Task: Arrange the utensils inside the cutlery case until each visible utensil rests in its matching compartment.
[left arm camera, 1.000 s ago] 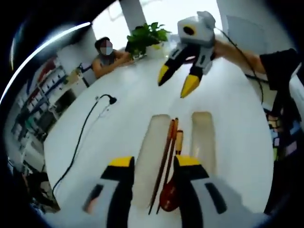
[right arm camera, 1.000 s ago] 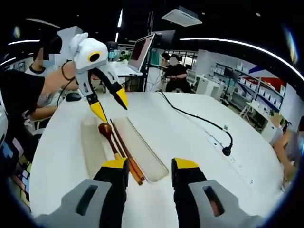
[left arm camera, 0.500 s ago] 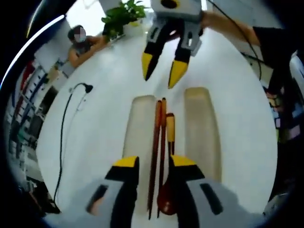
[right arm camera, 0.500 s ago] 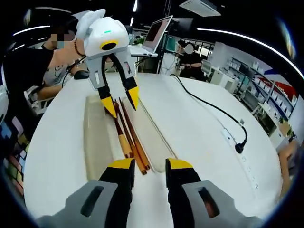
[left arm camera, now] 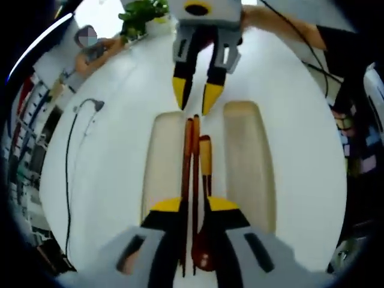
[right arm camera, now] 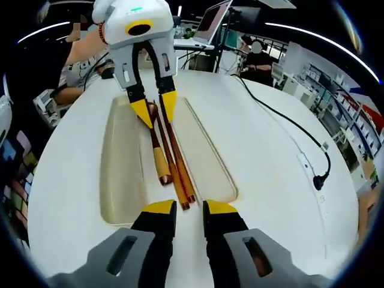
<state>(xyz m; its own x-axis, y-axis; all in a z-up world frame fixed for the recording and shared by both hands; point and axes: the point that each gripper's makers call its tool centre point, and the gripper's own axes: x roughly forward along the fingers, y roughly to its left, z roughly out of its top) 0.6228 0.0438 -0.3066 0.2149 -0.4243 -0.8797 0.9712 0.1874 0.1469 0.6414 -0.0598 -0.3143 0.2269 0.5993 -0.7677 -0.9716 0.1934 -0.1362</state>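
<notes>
Two brown chopsticks [left arm camera: 191,162] [right arm camera: 177,163] and a wooden spoon [left arm camera: 205,157] [right arm camera: 158,157] lie side by side on the white table, between the two pale halves of the cutlery case [left arm camera: 161,157] [right arm camera: 120,162]. My left gripper [left arm camera: 193,207] [right arm camera: 155,109] is open but narrow and straddles the spoon-bowl end of the utensils, chopsticks running between its jaws. My right gripper [right arm camera: 187,210] [left arm camera: 195,99] is open with a small gap, just off the opposite tips of the chopsticks, nothing between its fingers.
The second case half [left arm camera: 243,157] [right arm camera: 205,155] lies on the other side of the utensils. A black cable [right arm camera: 288,123] runs to a plug beside a power strip [right arm camera: 312,174]. A potted plant [left arm camera: 141,12] and seated people ring the round table [right arm camera: 264,240].
Both grippers have closed in on the utensils from opposite ends and come lower. The jaws of each now stand closer together. The utensils and case halves have stayed put.
</notes>
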